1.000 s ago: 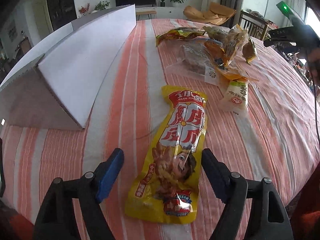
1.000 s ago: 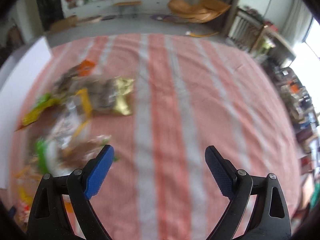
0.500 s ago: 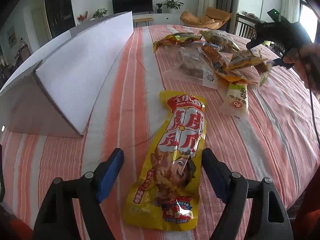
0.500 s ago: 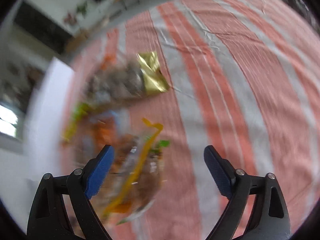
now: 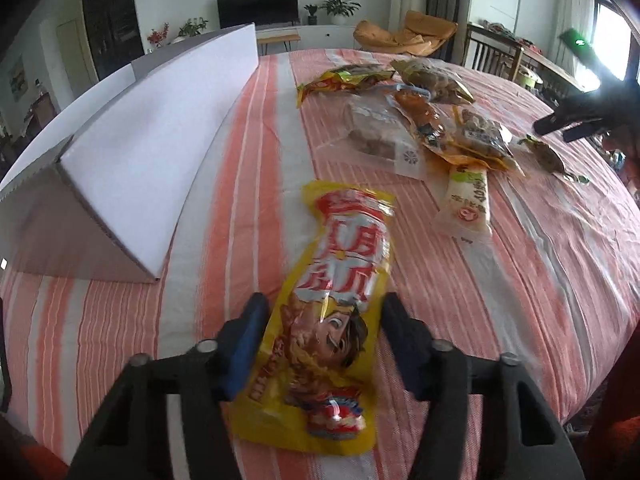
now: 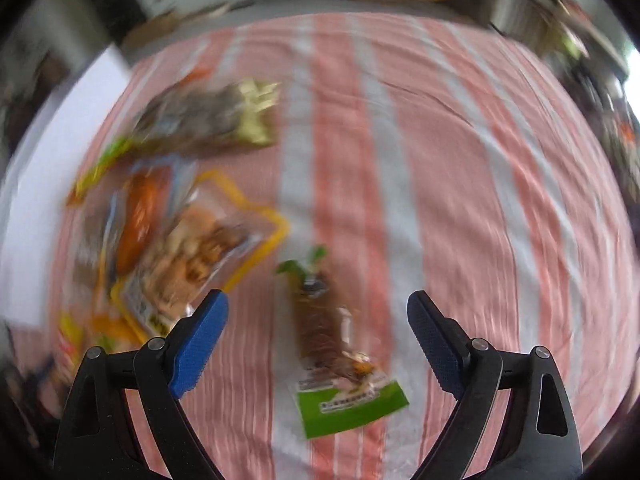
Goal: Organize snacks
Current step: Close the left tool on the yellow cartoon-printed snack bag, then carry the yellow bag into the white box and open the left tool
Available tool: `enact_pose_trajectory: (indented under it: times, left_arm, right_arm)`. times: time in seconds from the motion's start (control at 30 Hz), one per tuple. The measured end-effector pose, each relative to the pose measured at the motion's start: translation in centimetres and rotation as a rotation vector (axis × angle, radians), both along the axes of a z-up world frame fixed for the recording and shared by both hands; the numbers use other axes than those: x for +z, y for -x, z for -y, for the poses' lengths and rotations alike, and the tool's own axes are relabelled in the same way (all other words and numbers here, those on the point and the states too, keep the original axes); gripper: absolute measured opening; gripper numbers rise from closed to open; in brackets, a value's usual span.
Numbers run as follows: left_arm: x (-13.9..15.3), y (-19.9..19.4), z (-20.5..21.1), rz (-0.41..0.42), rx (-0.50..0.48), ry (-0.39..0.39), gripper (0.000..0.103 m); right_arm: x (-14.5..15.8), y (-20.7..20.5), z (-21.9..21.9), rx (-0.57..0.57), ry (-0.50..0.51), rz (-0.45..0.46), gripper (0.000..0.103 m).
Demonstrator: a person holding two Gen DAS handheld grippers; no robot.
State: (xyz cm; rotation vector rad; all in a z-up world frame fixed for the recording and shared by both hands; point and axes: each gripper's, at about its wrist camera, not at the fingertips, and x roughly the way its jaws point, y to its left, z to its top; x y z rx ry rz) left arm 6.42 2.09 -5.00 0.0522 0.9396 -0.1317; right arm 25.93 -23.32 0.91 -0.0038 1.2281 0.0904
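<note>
Two grippers are recorded over a table [image 5: 560, 280] spread with an orange-and-white striped cloth. The left gripper [image 5: 322, 334] has just been closing and its blue pads are pressed against both sides of a long yellow snack packet [image 5: 340, 292] lying flat on the cloth beside a white cardboard box [image 5: 152, 152]. The right gripper [image 6: 318, 344] is held with jaws spread wide and nothing gripped above a brown snack packet with a green end [image 6: 332, 344], which lies apart from a heap of mixed snack packets [image 6: 180, 208].
</note>
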Motion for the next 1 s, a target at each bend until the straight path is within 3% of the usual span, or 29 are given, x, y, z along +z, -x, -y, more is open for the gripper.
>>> enact_pose_trajectory:
  times: [0.07, 0.13, 0.17, 0.2, 0.23, 0.3, 0.37, 0.47, 0.6, 0.7, 0.83, 0.93, 1.0]
  left_arm:
    - [0.1, 0.3, 0.0, -0.009, -0.015, 0.011, 0.05]
    - [0.2, 0.8, -0.5, -0.017, -0.018, 0.06, 0.049]
    - [0.3, 0.9, -0.8, -0.019, -0.018, 0.083, 0.048]
    - [0.4, 1.0, -1.2, -0.024, -0.012, 0.123, 0.048]
    - [0.5, 0.9, -1.8, -0.03, -0.003, 0.177, 0.048]
    - [0.8, 0.7, -2.1, -0.031, 0.005, 0.243, 0.048]
    - [1.7, 0.7, -2.6, -0.015, 0.017, 0.328, 0.048]
    - [4.1, 0.9, -3.7, 0.016, 0.033, 0.445, 0.048]
    - [9.3, 0.6, -7.2, 0.106, 0.073, 0.524, 0.048]
    - [12.8, -0.3, -11.3, 0.168, 0.135, 0.522, 0.048]
    - [16.5, -1.9, -18.2, 0.219, 0.277, 0.429, 0.048]
    - [17.8, -3.1, -21.5, 0.233, 0.378, 0.298, 0.049]
    - [17.9, -3.7, -22.7, 0.222, 0.442, 0.214, 0.055]
  right_arm:
    - [-1.8, -0.5, -1.5, 0.082, 0.073, -0.058, 0.093]
    - [-3.5, -0.1, -1.0, 0.111, 0.084, -0.104, 0.09]
    - [-3.9, 0.2, -0.7, 0.117, 0.065, -0.113, 0.079]
    - [-3.9, 0.9, 0.0, 0.116, 0.042, -0.104, 0.049]
    - [-3.3, 1.6, 0.6, 0.109, 0.033, -0.075, 0.044]
    - [-2.9, 2.7, 2.4, 0.075, -0.047, -0.107, 0.04]
    - [-2.1, 3.8, 3.8, 0.04, -0.093, -0.094, 0.04]
    - [0.4, 5.1, 4.7, 0.006, -0.243, -0.051, 0.04]
    - [6.3, 4.4, 0.7, 0.089, -0.377, 0.034, 0.04]
    - [10.1, 3.3, -5.7, 0.196, -0.464, 0.082, 0.04]
    - [15.6, 2.0, -17.6, 0.382, -0.578, 0.137, 0.04]
    - [17.8, 1.3, -25.3, 0.482, -0.61, 0.175, 0.042]
    - [18.3, 1.4, -29.7, 0.536, -0.594, 0.228, 0.053]
